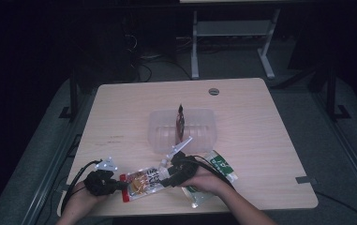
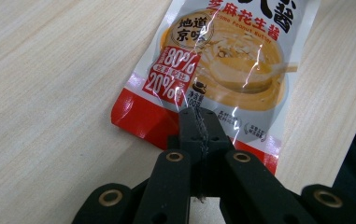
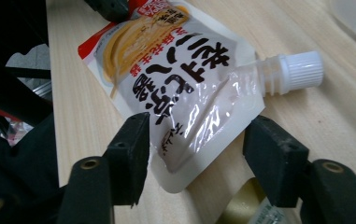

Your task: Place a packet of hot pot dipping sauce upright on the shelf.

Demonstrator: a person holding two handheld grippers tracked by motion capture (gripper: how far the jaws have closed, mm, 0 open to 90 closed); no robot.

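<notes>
My left fingers [image 2: 199, 128] pinch the red bottom edge of the sauce pouch [image 1: 143, 183], lying low on the counter [image 1: 260, 140]. My right fingers [image 3: 199, 154] stand half open astride its spout end, not yet pressing; I should close squarely below the cap [image 3: 302, 70]. The clear tub [image 1: 157, 136] leaves room above.

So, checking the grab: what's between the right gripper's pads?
The sauce pouch's spout-end corner lies between the right gripper's open pads, untouched, in the right gripper view.

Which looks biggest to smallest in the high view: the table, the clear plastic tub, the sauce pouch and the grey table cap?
1. table
2. clear plastic tub
3. sauce pouch, though it lies nearer the camera than the tub
4. grey table cap
</notes>
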